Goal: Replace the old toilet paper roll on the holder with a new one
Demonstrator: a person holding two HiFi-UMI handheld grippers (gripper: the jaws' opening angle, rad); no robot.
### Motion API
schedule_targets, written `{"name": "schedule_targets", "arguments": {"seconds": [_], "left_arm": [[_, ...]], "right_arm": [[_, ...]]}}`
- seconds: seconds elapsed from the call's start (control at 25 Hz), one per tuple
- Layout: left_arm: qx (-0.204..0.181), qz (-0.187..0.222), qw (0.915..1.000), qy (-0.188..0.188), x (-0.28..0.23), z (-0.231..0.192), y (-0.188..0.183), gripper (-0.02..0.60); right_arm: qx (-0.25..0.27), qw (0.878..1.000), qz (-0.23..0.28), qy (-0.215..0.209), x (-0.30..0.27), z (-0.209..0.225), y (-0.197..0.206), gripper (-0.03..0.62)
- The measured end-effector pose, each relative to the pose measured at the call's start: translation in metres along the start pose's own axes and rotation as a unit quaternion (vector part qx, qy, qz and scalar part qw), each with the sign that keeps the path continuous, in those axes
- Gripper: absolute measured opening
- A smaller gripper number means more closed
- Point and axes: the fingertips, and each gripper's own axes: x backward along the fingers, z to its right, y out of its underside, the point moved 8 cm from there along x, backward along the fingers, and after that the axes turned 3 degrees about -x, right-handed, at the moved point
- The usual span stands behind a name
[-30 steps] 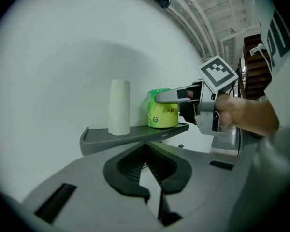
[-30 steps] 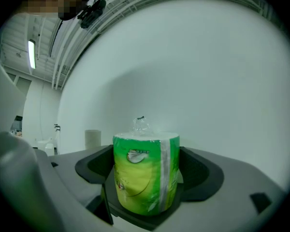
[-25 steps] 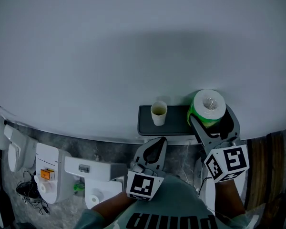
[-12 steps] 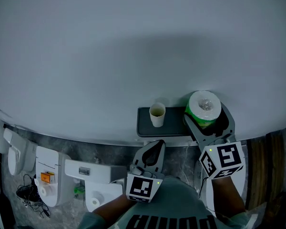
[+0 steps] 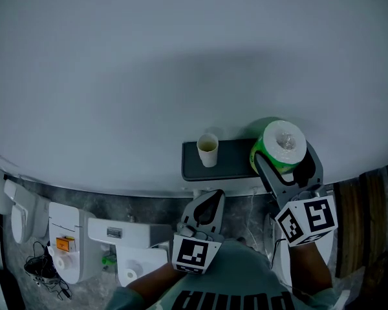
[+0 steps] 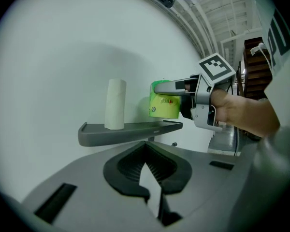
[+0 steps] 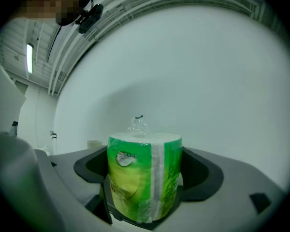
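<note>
Nearest, at 6 o'clock in the head view, a dark top (image 5: 236, 283) fills the bottom edge, and its white print is cut off by the frame. Just above it is the left gripper (image 5: 216, 192). Its own view shows the tongs pressed together at the tips with nothing between them, only a pale sliver of gap showing lower down.

At 4 o'clock the right gripper (image 5: 283, 157) pinches a toilet paper roll (image 7: 144, 178) by its sides. The roll stands upright in green plastic wrap with a twisted clear knot on top. The black pads hide its lower edge. From the left gripper view a hand (image 6: 237, 112) grips that tool, and the sleeve behind it blurs out.

The roll is at the right end of a dark grey shelf (image 5: 236, 157) fixed to the wall (image 5: 181, 57). I cannot tell whether it rests on the shelf or hangs just above it.

At 9 o'clock from the roll, near the shelf's left end, stands a pale cylinder (image 5: 207, 150), upright and well apart from the roll. Whether it is a cup or a bare cardboard core is unclear.

Farthest, at 7 to 8 o'clock, white bathroom fixtures (image 5: 126, 234) sit on a mottled grey floor (image 5: 152, 202), too small and dim to sort out. Dark wooden slats (image 5: 368, 218) are cut off at 4 o'clock.
</note>
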Motion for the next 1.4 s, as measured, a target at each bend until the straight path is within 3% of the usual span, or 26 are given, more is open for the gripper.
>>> {"name": "schedule_targets", "arguments": {"seconds": [0.64, 1.04, 1.4], "left_arm": [[0.000, -0.013, 0.9978, 0.065, -0.015, 0.053, 0.001, 0.003], [-0.009, -0.027, 0.9979, 0.058, -0.019, 0.065, 0.011, 0.004], [-0.015, -0.043, 0.9981, 0.041, -0.017, 0.061, 0.014, 0.003]], "right_arm": [[-0.092, 0.988, 0.035, 0.116, 0.077, 0.072, -0.004, 0.430], [-0.195, 0.965, 0.040, 0.173, 0.101, 0.117, 0.035, 0.430], [-0.294, 0.938, 0.038, 0.177, 0.097, 0.135, 0.070, 0.430]]}}
